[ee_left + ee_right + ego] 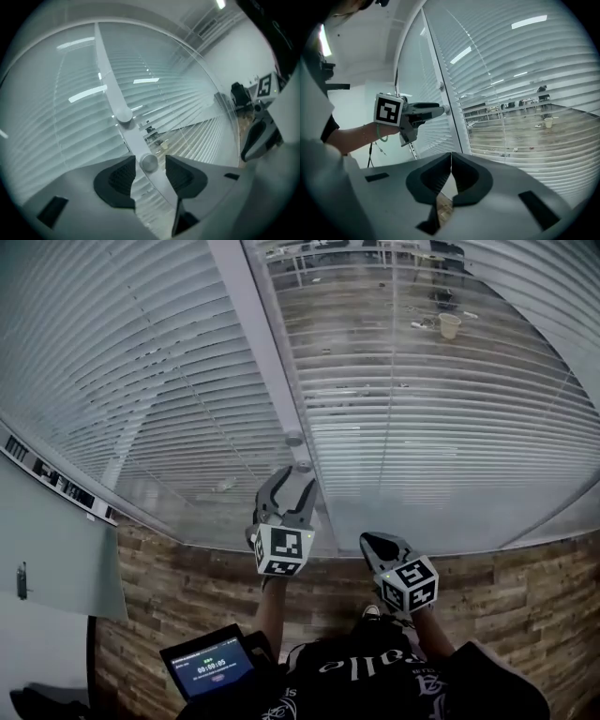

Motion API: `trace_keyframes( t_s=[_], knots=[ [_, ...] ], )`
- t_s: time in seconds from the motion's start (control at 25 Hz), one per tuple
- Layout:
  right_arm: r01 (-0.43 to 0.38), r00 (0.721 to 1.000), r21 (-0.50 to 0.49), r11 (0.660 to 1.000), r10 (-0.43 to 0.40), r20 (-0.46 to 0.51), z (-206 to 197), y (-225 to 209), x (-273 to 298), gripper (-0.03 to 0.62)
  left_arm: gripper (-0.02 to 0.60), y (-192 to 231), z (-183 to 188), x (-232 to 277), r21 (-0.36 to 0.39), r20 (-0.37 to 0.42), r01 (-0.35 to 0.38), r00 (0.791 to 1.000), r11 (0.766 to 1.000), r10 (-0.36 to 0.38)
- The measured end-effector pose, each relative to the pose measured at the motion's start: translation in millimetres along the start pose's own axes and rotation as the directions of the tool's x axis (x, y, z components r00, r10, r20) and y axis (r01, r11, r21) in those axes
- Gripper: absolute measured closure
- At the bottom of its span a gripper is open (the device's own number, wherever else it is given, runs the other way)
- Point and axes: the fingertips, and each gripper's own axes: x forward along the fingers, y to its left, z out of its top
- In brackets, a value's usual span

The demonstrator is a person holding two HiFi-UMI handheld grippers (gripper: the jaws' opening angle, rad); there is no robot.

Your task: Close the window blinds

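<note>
Venetian blinds (450, 418) fill both glazed panes ahead of me, and through the right pane's slats I see a wood floor beyond. Between the panes runs a grey mullion (267, 343) carrying two round knobs. My left gripper (293, 482) is raised to it, jaws spread, with the lower knob (149, 162) between the pads but touching neither. My right gripper (375, 542) hangs lower, jaws pressed together on nothing.

Left blinds (112, 381) look shut; right blinds (450, 427) tilted open.
</note>
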Motion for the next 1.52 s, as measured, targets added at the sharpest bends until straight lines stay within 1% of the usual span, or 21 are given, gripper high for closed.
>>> trace_keyframes(
  t_s=[0.08, 0.2, 0.36, 0.48, 0.56, 0.6, 0.64, 0.68, 0.76, 0.8, 0.84, 0.88, 0.92, 0.96, 1.04, 1.08, 1.12, 1.2, 1.32, 1.44, 1.52],
  knots=[
    [-0.025, 1.000, -0.010, 1.000, 0.025, -0.005, 4.9, -0.2, 5.7, 0.576, 0.396, 0.8, 0.5, 8.3, 0.166, -0.029, -0.028, 0.999, 0.986, 0.033],
    [-0.045, 0.999, -0.011, 0.999, 0.044, -0.012, 4.9, -4.4, 8.2, 0.576, 0.397, -4.1, -2.8, 17.6, 0.406, -0.087, -0.040, 0.993, 0.913, 0.082],
    [-0.062, 0.998, -0.014, 0.998, 0.062, -0.026, 3.7, -13.8, 12.3, 0.576, 0.449, 1.0, 2.9, 24.0, 0.538, -0.099, -0.031, 0.990, 0.842, 0.100],
    [-0.067, 0.997, -0.007, 0.998, 0.067, -0.024, 3.7, -20.3, 10.2, 0.576, 0.451, 2.4, 1.9, 25.9, 0.351, -0.076, -0.065, 0.992, 0.934, 0.098],
    [-0.066, 0.998, -0.003, 0.998, 0.066, -0.020, 4.7, -22.0, 11.0, 0.576, 0.453, 10.4, 0.8, 23.7, -0.022, -0.023, -0.111, 0.994, 0.994, 0.111],
    [-0.064, 0.998, -0.001, 0.998, 0.064, -0.018, 5.7, -22.0, 12.0, 0.576, 0.453, 16.2, 1.1, 21.4, -0.283, 0.021, -0.112, 0.992, 0.953, 0.123],
    [-0.063, 0.998, 0.003, 0.998, 0.063, -0.015, 6.5, -22.0, 12.4, 0.576, 0.454, 21.5, 1.6, 18.9, -0.545, 0.070, -0.082, 0.987, 0.835, 0.143],
    [-0.061, 0.998, 0.009, 0.998, 0.061, -0.013, 7.1, -22.5, 12.1, 0.576, 0.454, 25.5, 1.3, 17.0, -0.763, 0.117, -0.021, 0.978, 0.646, 0.171],
    [-0.058, 0.998, 0.025, 0.998, 0.058, -0.011, 7.5, -24.6, 9.7, 0.576, 0.454, 27.4, -0.3, 16.7, -0.970, 0.193, 0.148, 0.952, 0.193, 0.238],
    [-0.057, 0.998, 0.031, 0.998, 0.057, -0.011, 7.3, -25.8, 8.5, 0.576, 0.454, 27.1, -0.4, 17.5, -0.977, 0.212, 0.209, 0.940, 0.037, 0.266],
    [-0.056, 0.998, 0.034, 0.998, 0.056, -0.012, 6.7, -26.8, 7.8, 0.576, 0.454, 27.2, -0.6, 18.2, -0.973, 0.217, 0.231, 0.936, -0.017, 0.278],
    [-0.055, 0.998, 0.033, 0.998, 0.056, -0.013, 5.8, -27.4, 8.0, 0.576, 0.454, 27.8, -1.0, 18.4, -0.977, 0.214, 0.213, 0.939, 0.035, 0.270],
    [-0.055, 0.998, 0.030, 0.998, 0.055, -0.014, 4.8, -27.5, 9.0, 0.576, 0.454, 29.0, -1.5, 17.7, -0.971, 0.199, 0.158, 0.948, 0.177, 0.247],
    [-0.054, 0.998, 0.027, 0.998, 0.055, -0.015, 4.0, -27.5, 10.1, 0.576, 0.454, 30.0, -1.0, 15.7, -0.923, 0.170, 0.077, 0.961, 0.376, 0.219],
    [-0.055, 0.998, 0.026, 0.998, 0.055, -0.013, 4.4, -28.3, 10.1, 0.576, 0.442, 26.6, 3.9, 11.1, -0.626, 0.077, -0.093, 0.981, 0.775, 0.179],
    [-0.054, 0.998, 0.026, 0.998, 0.055, -0.011, 5.1, -29.4, 9.0, 0.576, 0.423, 22.6, 6.4, 10.2, -0.399, 0.027, -0.148, 0.985, 0.905, 0.173],
    [-0.054, 0.998, 0.027, 0.998, 0.054, -0.009, 5.4, -30.4, 8.1, 0.576, 0.419, 18.1, 8.2, 10.8, -0.168, -0.017, -0.172, 0.985, 0.971, 0.172],
    [-0.052, 0.999, 0.027, 0.998, 0.052, -0.006, 3.8, -31.4, 9.0, 0.576, 0.419, 10.0, 8.5, 15.4, 0.172, -0.075, -0.152, 0.983, 0.973, 0.167],
    [-0.054, 0.999, 0.027, 0.998, 0.055, -0.002, 1.2, -29.0, 13.8, 0.576, 0.432, 6.0, 0.9, 23.1, 0.353, -0.113, -0.109, 0.981, 0.929, 0.158],
    [-0.059, 0.998, 0.028, 0.998, 0.058, 0.008, 4.3, -26.3, 13.1, 0.576, 0.454, 10.1, 0.8, 22.3, 0.232, -0.089, -0.139, 0.983, 0.963, 0.163],
    [-0.056, 0.998, 0.031, 0.998, 0.056, 0.013, 7.3, -26.3, 9.2, 0.576, 0.457, 18.2, 5.2, 18.0, -0.121, -0.028, -0.157, 0.988, 0.980, 0.155]
  ],
)
